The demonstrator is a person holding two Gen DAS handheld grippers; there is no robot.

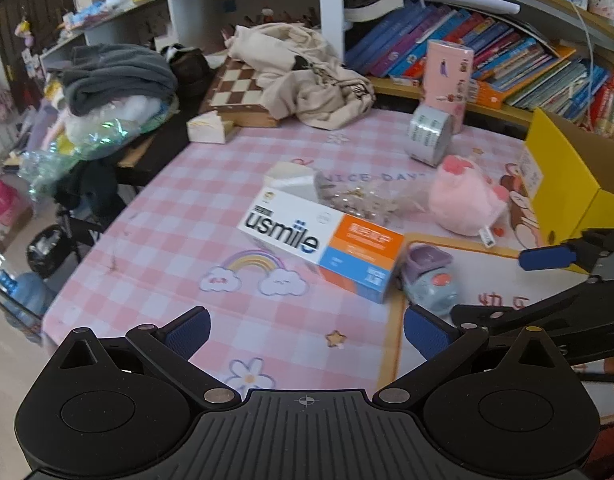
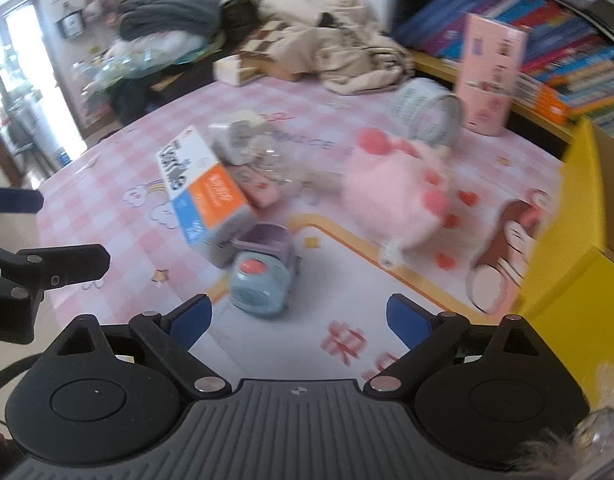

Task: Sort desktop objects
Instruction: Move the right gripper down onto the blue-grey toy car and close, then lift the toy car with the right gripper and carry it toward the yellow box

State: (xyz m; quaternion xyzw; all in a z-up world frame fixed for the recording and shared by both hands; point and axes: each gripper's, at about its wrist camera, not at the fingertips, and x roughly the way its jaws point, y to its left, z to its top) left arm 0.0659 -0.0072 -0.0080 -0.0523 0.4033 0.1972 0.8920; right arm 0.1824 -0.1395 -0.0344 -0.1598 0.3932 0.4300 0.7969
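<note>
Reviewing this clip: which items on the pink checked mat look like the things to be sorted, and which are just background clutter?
Likely to be sorted:
usmile box
blue and purple toy
pink plush
tape roll
clear bag of small bits
yellow box, probably the bin

Just lying about:
chessboard
beige cloth
grey blanket
shelved books

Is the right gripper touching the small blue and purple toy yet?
Apart. The right wrist view shows the right gripper open, with bare mat before the toy.
</note>
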